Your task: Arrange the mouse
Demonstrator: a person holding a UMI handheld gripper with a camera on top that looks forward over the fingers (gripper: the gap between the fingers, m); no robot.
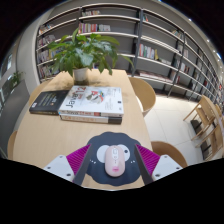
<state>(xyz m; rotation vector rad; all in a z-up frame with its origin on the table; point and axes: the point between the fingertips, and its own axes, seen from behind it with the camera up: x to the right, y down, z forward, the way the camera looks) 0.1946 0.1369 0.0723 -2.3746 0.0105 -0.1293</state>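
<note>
From your gripper view, you are looking down a long light wooden counter (40, 135) in what reads as a library. Tall shelving (110, 35) packed with books fills the far wall and runs off to the right. A leafy potted plant (82, 52) stands at the far end of the counter. Nearer to you lies a thick book with a white cover (92, 103), and a dark, thinner book (47, 101) lies just beside it on its left, touching or nearly so. Wooden chairs (143, 95) stand along the right side of the counter, with more seating beyond them on the pale floor (180, 115).

Your hand-held gripper (117, 163) sits low at the near end of the counter. The mouse (116, 160), grey with a pinkish top, lies between the fingers, and the magenta pads (150, 158) sit close against both its sides. You appear to have it clamped, though the contact points are small and hard to confirm.

The mouse's lower edge is cut off, so you cannot tell whether it rests on the counter or is lifted. Book titles are unreadable.
</note>
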